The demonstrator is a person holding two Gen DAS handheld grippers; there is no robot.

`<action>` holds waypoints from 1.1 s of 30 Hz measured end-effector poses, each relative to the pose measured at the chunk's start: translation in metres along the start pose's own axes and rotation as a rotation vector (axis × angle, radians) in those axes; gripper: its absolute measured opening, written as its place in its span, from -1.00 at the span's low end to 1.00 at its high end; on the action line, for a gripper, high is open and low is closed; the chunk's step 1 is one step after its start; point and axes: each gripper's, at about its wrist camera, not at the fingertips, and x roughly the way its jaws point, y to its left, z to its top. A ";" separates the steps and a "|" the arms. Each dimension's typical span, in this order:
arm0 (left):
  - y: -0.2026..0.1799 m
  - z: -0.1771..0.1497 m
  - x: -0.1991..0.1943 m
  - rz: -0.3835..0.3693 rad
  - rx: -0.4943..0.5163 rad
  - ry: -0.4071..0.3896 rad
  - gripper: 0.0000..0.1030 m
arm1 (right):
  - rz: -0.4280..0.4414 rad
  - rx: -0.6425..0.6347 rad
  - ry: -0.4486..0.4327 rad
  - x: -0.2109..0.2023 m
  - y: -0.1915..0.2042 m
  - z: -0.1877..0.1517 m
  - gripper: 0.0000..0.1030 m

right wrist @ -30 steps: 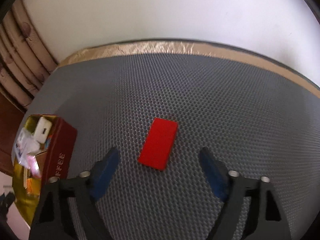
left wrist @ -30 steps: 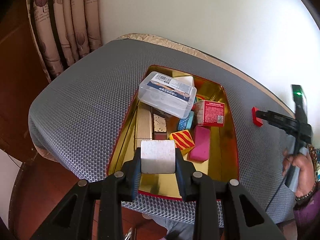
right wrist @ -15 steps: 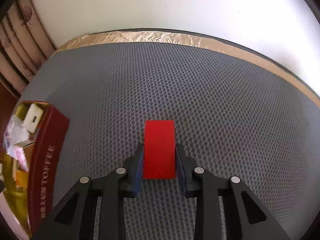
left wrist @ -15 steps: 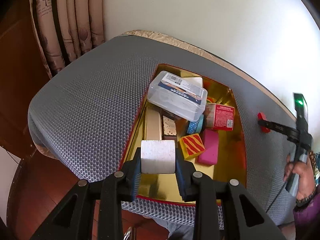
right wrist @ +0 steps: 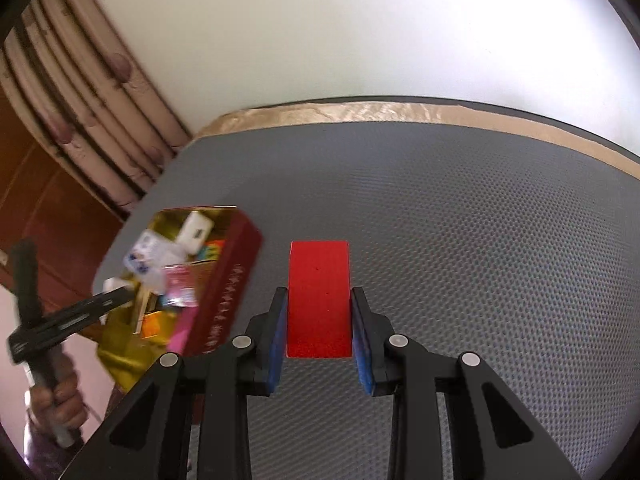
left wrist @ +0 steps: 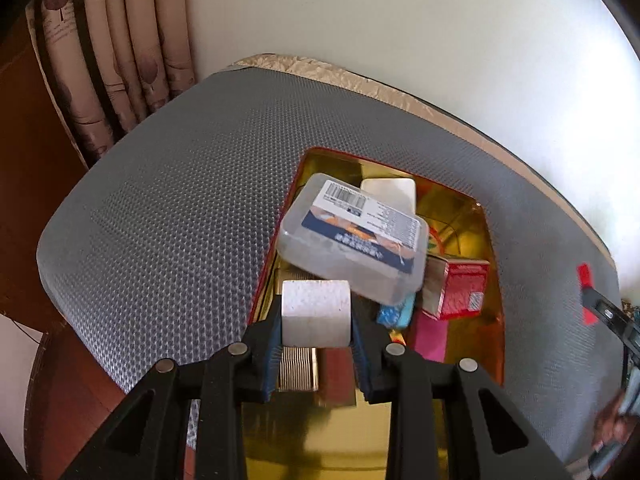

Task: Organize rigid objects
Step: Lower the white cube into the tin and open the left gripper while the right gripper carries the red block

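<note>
My left gripper (left wrist: pixel 316 330) is shut on a white block (left wrist: pixel 316 314) and holds it over the near end of the red tin with a gold inside (left wrist: pixel 494 280). The tin holds a clear plastic box (left wrist: pixel 352 240), a red carton (left wrist: pixel 460 294), a pink block (left wrist: pixel 430 340) and other small items. My right gripper (right wrist: pixel 319 330) is shut on a red block (right wrist: pixel 319 300), lifted above the grey mat (right wrist: pixel 460 260). The tin (right wrist: pixel 228 292) lies to its left. The red block also shows at the right edge of the left wrist view (left wrist: pixel 585 276).
The grey mesh mat (left wrist: pixel 168 216) covers the table, with a tan edge strip (right wrist: pixel 400 112) by the white wall. A curtain (left wrist: pixel 112 52) hangs at the back left. The table edge drops to a wooden floor (left wrist: pixel 68 384) on the left.
My right gripper closed on the red block and lifted it off the mat, turning toward the tin. My left gripper moved forward over the tin with the white block.
</note>
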 end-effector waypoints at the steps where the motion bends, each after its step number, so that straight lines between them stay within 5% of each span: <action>1: -0.001 0.002 0.003 0.003 0.003 0.004 -0.42 | 0.016 -0.002 0.002 -0.001 0.004 0.001 -0.46; 10: -0.009 0.004 0.011 0.001 0.033 0.024 -0.32 | 0.110 -0.074 0.023 -0.010 0.044 -0.010 -0.46; 15: 0.000 -0.007 -0.023 -0.033 -0.016 -0.002 -0.31 | 0.168 -0.133 0.056 -0.001 0.080 -0.014 -0.46; 24: 0.023 -0.057 -0.085 0.135 -0.073 -0.203 -0.15 | 0.197 -0.224 0.135 0.052 0.139 -0.023 -0.46; 33: 0.033 -0.064 -0.066 0.153 -0.077 -0.194 -0.15 | 0.162 -0.206 0.155 0.079 0.148 -0.022 -0.46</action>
